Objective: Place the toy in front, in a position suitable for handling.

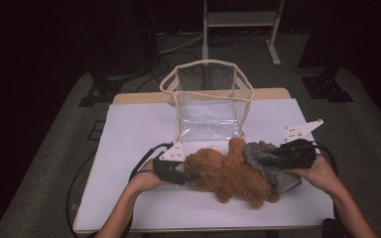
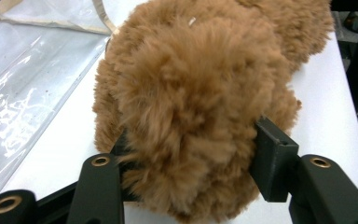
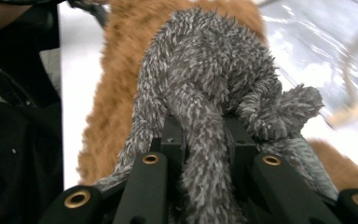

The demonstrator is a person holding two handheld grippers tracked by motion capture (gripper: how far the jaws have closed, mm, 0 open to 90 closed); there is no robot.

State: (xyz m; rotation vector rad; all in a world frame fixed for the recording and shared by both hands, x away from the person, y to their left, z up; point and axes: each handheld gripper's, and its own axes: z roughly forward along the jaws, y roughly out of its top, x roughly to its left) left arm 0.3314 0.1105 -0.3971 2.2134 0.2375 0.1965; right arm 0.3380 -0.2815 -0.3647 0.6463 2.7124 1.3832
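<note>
Both grippers clamped: left gripper [image 2: 186, 163] on brown plush bear [image 1: 228, 173], right gripper [image 3: 205, 149] on half-hidden grey fleece [image 3: 209, 84].

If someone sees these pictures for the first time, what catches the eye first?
A fluffy brown plush bear lies at the table's near middle, a grey furry cloth draped over its right end. The left gripper clamps the bear, the right gripper pinches the cloth. Behind stands a clear plastic bag.

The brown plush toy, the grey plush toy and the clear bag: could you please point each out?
brown plush toy [image 1: 228, 173], high view, its body.
grey plush toy [image 3: 205, 79], right gripper view, its fuzzy back.
clear bag [image 1: 206, 64], high view, its far rim.
</note>
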